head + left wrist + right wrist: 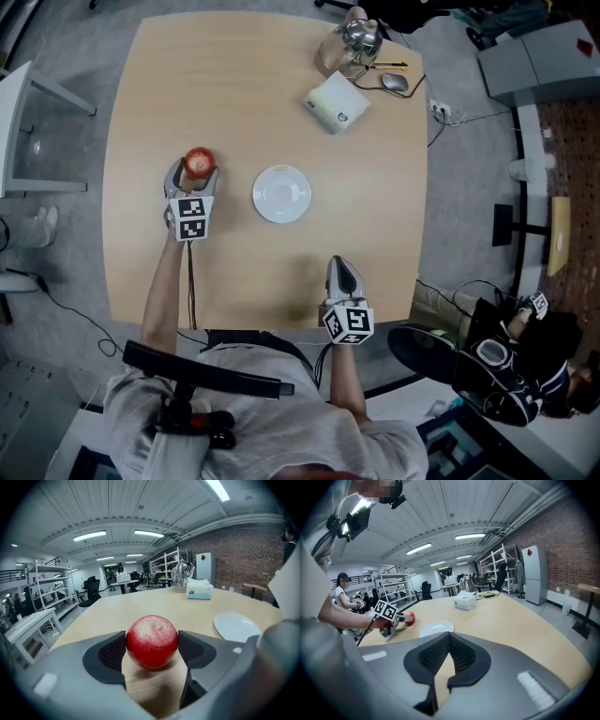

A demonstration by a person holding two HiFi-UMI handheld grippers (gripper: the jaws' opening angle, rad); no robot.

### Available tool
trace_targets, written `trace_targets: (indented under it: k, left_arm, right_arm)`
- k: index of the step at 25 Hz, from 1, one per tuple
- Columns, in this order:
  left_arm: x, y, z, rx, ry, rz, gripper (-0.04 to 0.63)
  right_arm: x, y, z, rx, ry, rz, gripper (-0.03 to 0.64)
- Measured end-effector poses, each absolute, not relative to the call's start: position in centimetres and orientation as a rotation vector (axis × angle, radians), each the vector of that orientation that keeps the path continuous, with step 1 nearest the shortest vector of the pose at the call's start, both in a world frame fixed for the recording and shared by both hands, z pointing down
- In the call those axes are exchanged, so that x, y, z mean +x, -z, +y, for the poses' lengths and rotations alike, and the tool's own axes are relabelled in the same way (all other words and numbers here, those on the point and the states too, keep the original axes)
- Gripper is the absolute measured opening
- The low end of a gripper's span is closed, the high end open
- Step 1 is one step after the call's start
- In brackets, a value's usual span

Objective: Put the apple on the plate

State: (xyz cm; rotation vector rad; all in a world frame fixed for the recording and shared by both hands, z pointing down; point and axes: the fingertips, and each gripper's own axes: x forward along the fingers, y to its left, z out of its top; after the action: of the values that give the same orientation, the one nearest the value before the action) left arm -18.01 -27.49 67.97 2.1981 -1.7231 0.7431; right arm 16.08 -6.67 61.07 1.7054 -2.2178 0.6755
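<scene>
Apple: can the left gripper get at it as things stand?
Looks like yes. The apple already sits on the table between the jaws of the left gripper, which seem to press on both its sides. Nothing else stands near it; the plate lies off to its right.

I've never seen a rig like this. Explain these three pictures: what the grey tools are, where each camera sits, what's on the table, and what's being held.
There is no robot here: a person holds a two-jaw gripper in each hand. The top-down picture comes from a camera on the person's head. The other two come from cameras riding on each gripper, looking along its jaws. On the wooden table are a white plate, a tissue box, a kettle and a mouse. The left gripper has its pads against both sides of a red apple, left of the plate. The right gripper is shut and empty, near the table's edge.
</scene>
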Motion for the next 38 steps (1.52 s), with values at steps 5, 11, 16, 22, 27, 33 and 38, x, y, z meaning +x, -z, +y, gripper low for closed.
trace_targets:
  k: [5, 11, 16, 22, 27, 33, 38]
  left_arm:
    - [-18.2, -67.6, -27.5, 2.201, -0.768, -1.731, 0.370]
    - [-18.1, -67.4, -27.3, 2.203, -0.797, -1.718, 0.368]
    - [-18.0, -67.0, -27.1, 2.215, -0.788, -1.719, 0.367]
    - [-17.4, -66.0, -26.9, 2.243, -0.762, -1.714, 0.367]
    - [-16.5, -64.9, -26.5, 2.278, -0.736, -1.699, 0.367]
    - [-15.0, -63.0, -25.7, 2.332, -0.695, -1.674, 0.367]
    - [-13.0, -61.7, -24.9, 2.380, -0.656, -1.636, 0.367]
  right_arm:
    - [15.7, -60.8, -6.6, 1.703, -0.673, -2.224, 0.006]
    - [15.8, -60.8, -6.7, 1.702, -0.669, -2.226, 0.006]
    - [15.7, -60.7, -6.8, 1.697, -0.661, -2.235, 0.006]
    - [15.7, -60.3, -6.8, 1.696, -0.658, -2.243, 0.006]
    - [15.8, -60.1, -6.5, 1.702, -0.652, -2.249, 0.006]
    - [15.8, -59.8, -6.3, 1.711, -0.645, -2.253, 0.006]
    - [16.0, -59.7, -6.2, 1.721, -0.641, -2.253, 0.006]
